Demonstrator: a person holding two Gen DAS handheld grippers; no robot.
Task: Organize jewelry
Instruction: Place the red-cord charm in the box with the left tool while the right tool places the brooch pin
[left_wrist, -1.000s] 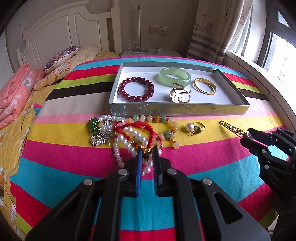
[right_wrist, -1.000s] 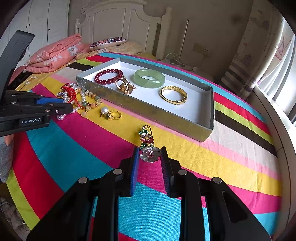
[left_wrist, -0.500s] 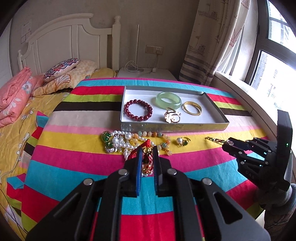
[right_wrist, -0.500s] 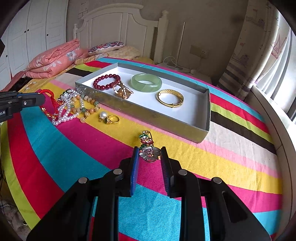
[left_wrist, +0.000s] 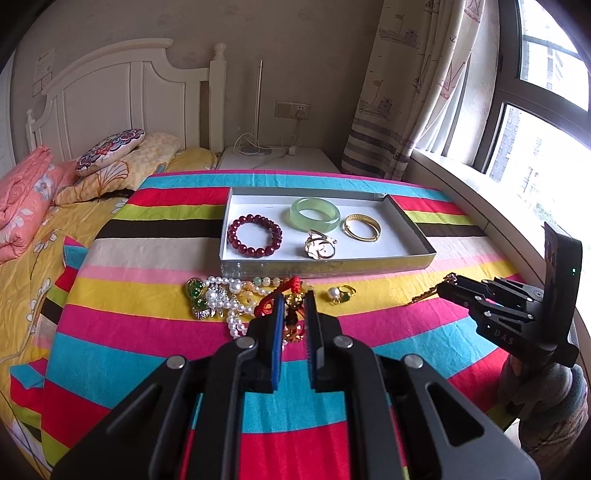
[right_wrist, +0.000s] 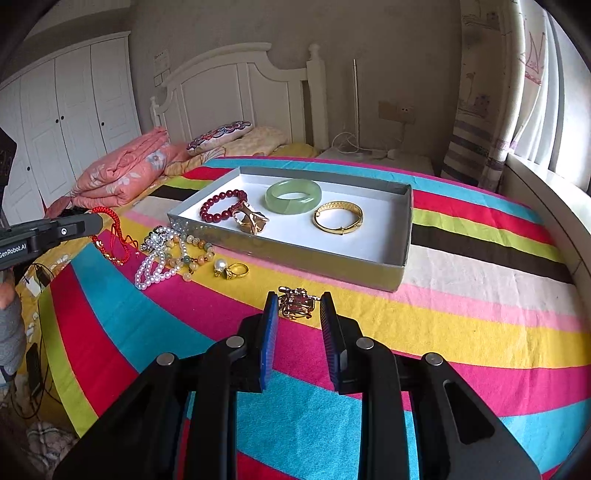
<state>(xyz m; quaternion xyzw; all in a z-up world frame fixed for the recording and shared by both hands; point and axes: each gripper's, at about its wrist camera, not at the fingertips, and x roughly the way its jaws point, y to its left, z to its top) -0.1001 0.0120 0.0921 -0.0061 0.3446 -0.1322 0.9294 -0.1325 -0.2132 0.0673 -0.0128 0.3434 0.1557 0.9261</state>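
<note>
My left gripper (left_wrist: 293, 297) is shut on a red cord bracelet (left_wrist: 275, 301) with gold charms and holds it above the bedspread; in the right wrist view the bracelet (right_wrist: 110, 236) hangs from it. My right gripper (right_wrist: 298, 304) is shut on a flower brooch (right_wrist: 297, 302), lifted off the cloth. The grey jewelry box (left_wrist: 421, 254) holds a red bead bracelet (left_wrist: 255, 236), a jade bangle (left_wrist: 314, 214), a gold bangle (left_wrist: 362, 228) and a gold ornament (left_wrist: 320, 248).
A heap of pearl and bead strings (right_wrist: 166, 254) and a pearl ring (right_wrist: 231, 270) lie on the striped bedspread in front of the box. Pink quilt (right_wrist: 122, 173) and pillows sit at the bed's head. A window sill runs along the right.
Both grippers have risen and pulled back. The left one has lifted the red cord bracelet out of the heap; the right one has lifted the brooch off the cloth.
</note>
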